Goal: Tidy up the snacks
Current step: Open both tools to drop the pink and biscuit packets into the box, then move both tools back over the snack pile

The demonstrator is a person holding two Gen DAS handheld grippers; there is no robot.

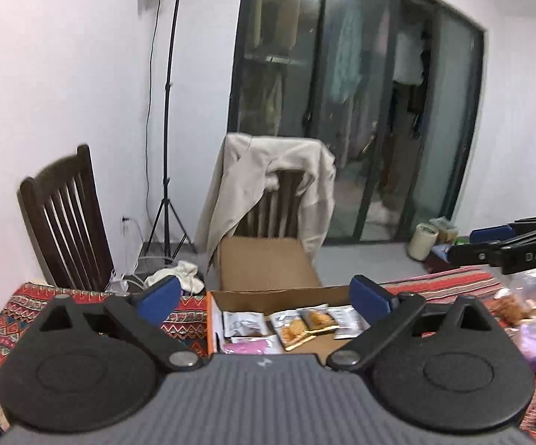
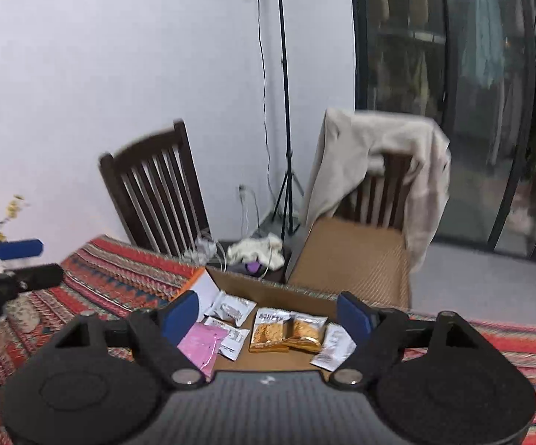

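Note:
An open cardboard box (image 1: 279, 294) lies on the patterned tablecloth (image 1: 19, 319). Flat inside it are two orange cracker packets (image 1: 305, 324), white packets (image 1: 244, 324) and a pink packet (image 1: 253, 345). My left gripper (image 1: 264, 293) hovers above the box's near side, open, with nothing between its blue pads (image 1: 158, 293). The right wrist view has the same box (image 2: 268, 289), orange packets (image 2: 271, 332) and pink packet (image 2: 201, 345) below my right gripper (image 2: 268, 313), which is also open and empty. Each gripper appears at the edge of the other's view: the right gripper (image 1: 464, 244) and the left gripper (image 2: 51, 261).
Two dark wooden chairs stand behind the table, one bare (image 1: 64, 218) and one draped with a beige jacket (image 1: 268, 181). A light stand (image 1: 168, 148) rises by the wall. Loose snack bags (image 1: 527, 307) lie at the table's right. Glass sliding doors (image 1: 360, 111) fill the back.

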